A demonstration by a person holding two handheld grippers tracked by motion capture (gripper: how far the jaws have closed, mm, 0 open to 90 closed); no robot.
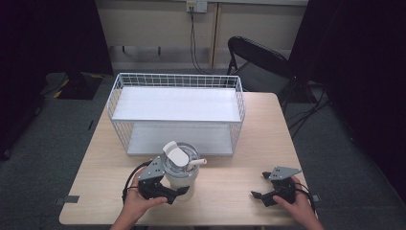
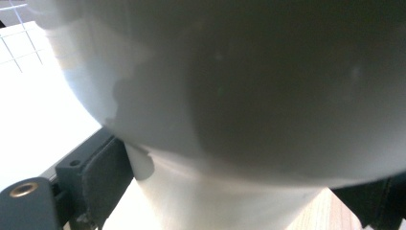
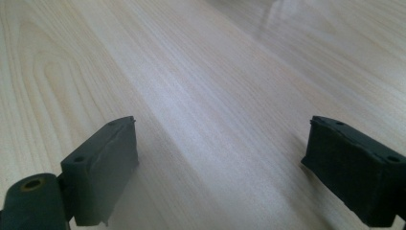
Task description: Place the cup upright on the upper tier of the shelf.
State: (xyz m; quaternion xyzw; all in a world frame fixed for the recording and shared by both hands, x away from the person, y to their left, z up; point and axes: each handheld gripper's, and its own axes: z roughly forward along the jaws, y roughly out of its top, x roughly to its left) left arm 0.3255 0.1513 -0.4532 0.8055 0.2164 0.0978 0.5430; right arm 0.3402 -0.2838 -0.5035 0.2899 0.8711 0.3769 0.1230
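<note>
Two grippers sit at the near edge of one wooden table, each in a hand. One white jug with a flip lid and a short spout stands on the table just in front of one white wire basket, which has two levels, an upper shelf and a floor. The left gripper has its jaws on either side of the jug's lower body; in the left gripper view the jug looms close and blurred, the left pad stands just beside its wall with a thin gap, and the right pad is barely in frame, so the jaws look parted rather than pressing. The right gripper rests well apart from the jug, low over bare wood, its two jaws spread wide with nothing between them. One black chair stands behind the table.
</note>
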